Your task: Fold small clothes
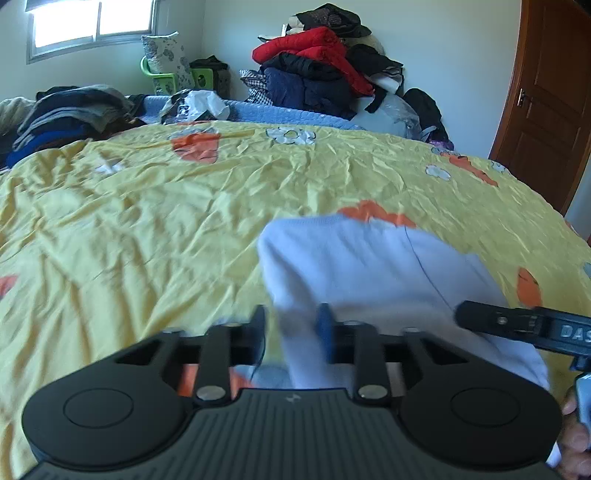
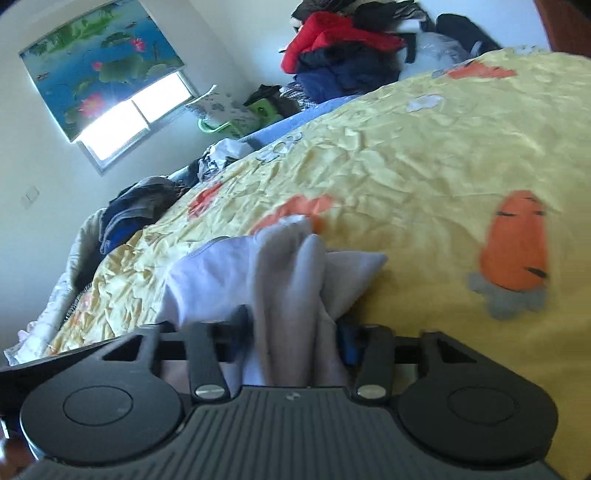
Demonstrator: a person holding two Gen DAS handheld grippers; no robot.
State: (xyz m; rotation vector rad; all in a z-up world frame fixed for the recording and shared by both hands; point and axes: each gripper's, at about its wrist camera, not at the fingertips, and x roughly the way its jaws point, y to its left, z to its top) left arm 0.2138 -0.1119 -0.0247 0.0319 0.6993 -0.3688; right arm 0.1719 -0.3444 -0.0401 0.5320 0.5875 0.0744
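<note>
Pale lilac garment (image 1: 369, 266) lies on the yellow bedsheet (image 1: 147, 221); the left gripper (image 1: 293, 325) and the right gripper (image 2: 295, 328) each clamp a bunched fold of it.

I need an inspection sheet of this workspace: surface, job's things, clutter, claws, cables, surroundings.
Surface: yellow bedcover, creased, carrot print.
Job's things: one pale garment, bunched, lying on the bedcover.
Clutter: clothes pile at the wall; darker folded stack far left.
Claws: left claw and right claw each have garment cloth between the fingers; the grip is blurred, so unclear.
Cables: nothing seen.
Surroundings: window, wooden door, green basket.
</note>
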